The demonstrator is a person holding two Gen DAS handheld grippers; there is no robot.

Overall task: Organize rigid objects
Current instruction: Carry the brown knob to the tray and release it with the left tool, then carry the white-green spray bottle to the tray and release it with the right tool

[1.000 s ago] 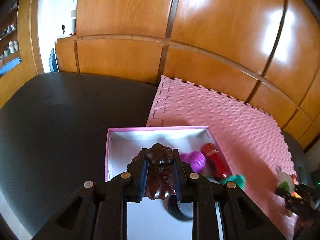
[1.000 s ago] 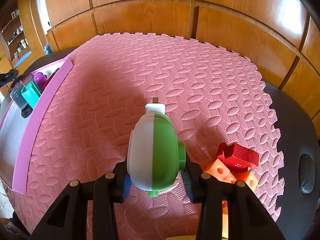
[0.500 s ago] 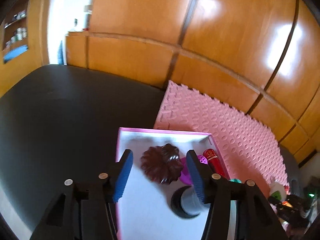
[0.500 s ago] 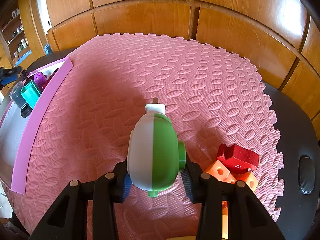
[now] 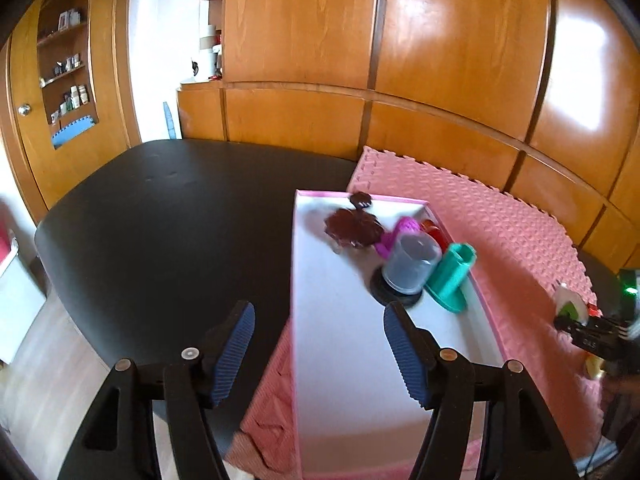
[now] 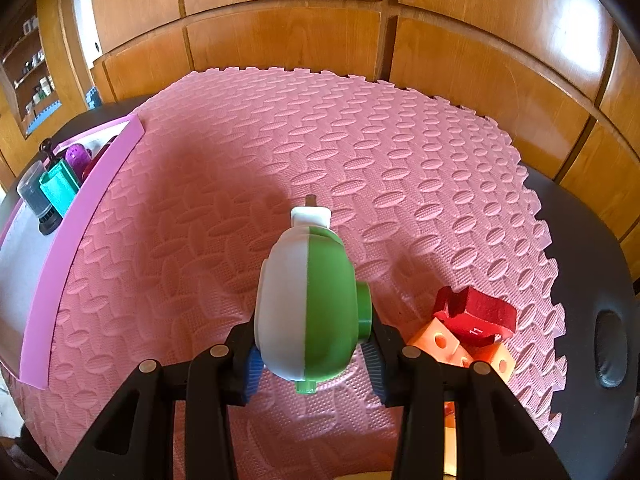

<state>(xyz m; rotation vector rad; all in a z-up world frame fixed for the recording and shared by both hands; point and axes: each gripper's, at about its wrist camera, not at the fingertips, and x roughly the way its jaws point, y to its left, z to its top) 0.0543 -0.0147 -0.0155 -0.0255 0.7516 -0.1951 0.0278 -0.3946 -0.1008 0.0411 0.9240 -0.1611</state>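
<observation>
The left gripper has just been opening, and its jaws are spread with nothing between them. The brown flower toy lies at the far end of the pink box, next to a purple toy. The right gripper pinches a green and white toy over the pink mat.

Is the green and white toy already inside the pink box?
No, the green and white toy is clamped in the right gripper above the pink mat, away from the pink box.
</observation>
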